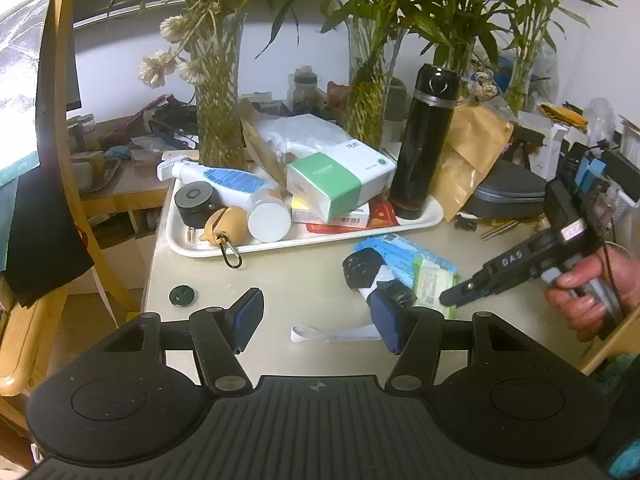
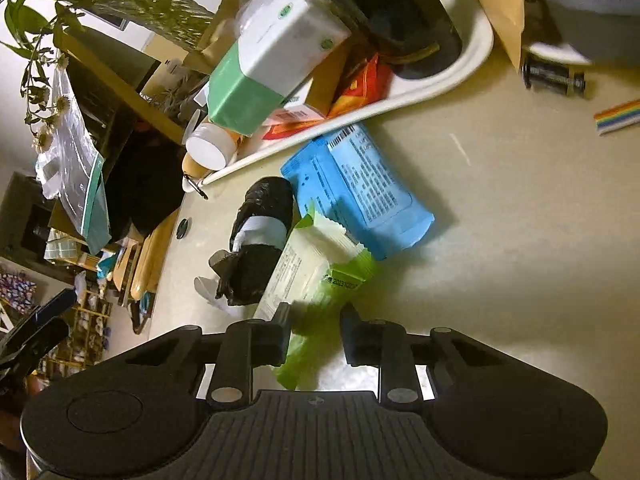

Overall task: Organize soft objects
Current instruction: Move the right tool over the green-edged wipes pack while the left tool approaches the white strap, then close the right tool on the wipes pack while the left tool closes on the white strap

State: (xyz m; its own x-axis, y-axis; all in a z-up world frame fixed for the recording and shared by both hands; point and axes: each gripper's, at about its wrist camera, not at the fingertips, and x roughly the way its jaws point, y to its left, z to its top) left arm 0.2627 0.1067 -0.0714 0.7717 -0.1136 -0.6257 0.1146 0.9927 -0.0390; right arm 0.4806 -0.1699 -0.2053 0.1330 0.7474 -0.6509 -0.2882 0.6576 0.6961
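**Soft packs on the bench, sorting barely begun**

Soft packs are what I am after, and three of them lie in a loose cluster on the bench [image 1: 280, 288], just in front of the white tray [image 1: 180, 240]. The green-and-white wipes pack [image 2: 312, 276] is nearest my right claw [image 2: 316, 336]; its crinkled end sits between the two fingers, which are spread about as wide as the pack, not pressing it that I can see. I judge this as the start of a first pick-up, so nothing looks sorted yet.

Touching that pack is the blue pouch [image 2: 360, 196], lying flat, its far end against the tray rim. On the other side lies the black roll with a white band [image 2: 260, 232], touching the green pack.

My left claw [image 1: 320, 320] hangs wide and empty above the bench, with a white strap [image 1: 332, 334] lying flat between its fingers' line of sight.

Count on the bench: one green pack, one blue pouch, one black roll, one strap, one dark round cap [image 1: 183, 295]. The tray holds a heap of boxes and bottles, including one black flask [image 1: 424, 140]. All three soft things are left to place, and where they belong I cannot tell.
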